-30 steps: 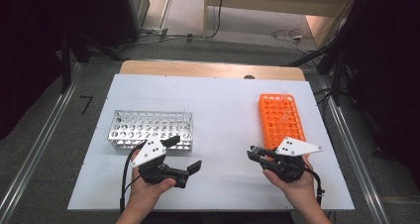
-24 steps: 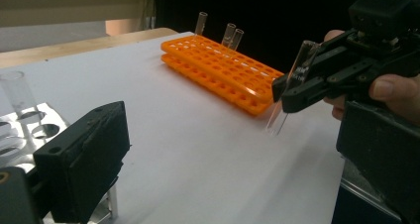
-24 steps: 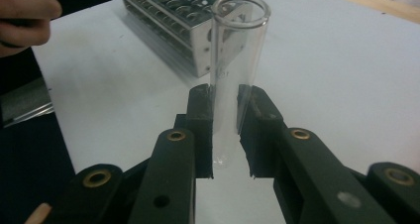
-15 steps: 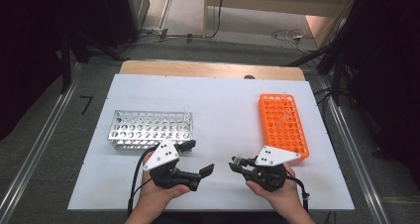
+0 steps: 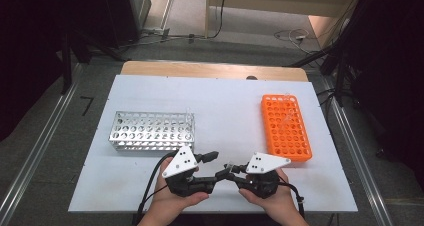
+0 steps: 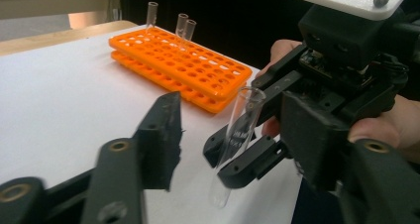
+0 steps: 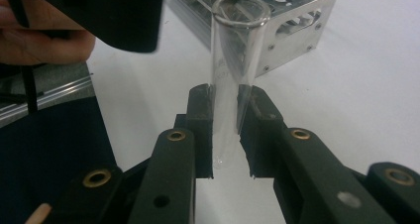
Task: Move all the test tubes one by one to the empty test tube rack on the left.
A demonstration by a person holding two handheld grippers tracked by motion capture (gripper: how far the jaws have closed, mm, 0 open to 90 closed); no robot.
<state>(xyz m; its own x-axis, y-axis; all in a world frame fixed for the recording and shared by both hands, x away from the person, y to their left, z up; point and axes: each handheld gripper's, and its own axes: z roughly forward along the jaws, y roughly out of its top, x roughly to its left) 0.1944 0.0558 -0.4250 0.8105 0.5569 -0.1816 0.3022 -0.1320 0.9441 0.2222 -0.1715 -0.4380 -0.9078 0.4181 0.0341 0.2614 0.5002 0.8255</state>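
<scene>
A clear glass test tube (image 7: 236, 50) stands upright between the pads of my right gripper (image 7: 225, 92), which is shut on its lower part. In the high view both grippers meet near the table's front edge, the left gripper (image 5: 217, 165) facing the right gripper (image 5: 231, 168). The left gripper's jaws have just been closing. In the left gripper view the test tube (image 6: 240, 130) stands between them, and the near finger (image 6: 161, 135) is still apart from the glass. An orange rack (image 5: 286, 128) lies at the right and a metal rack (image 5: 150, 131) at the left.
Three tubes (image 6: 181, 23) stand at the far end of the orange rack (image 6: 183, 65). The metal rack (image 7: 292, 21) is close behind the held tube. The white mat (image 5: 225, 106) spreads between the racks, with a wooden table edge (image 5: 210, 70) behind it.
Both hands have moved toward each other to the front middle of the mat. The left gripper's jaws have narrowed around the tube that the right gripper holds.
</scene>
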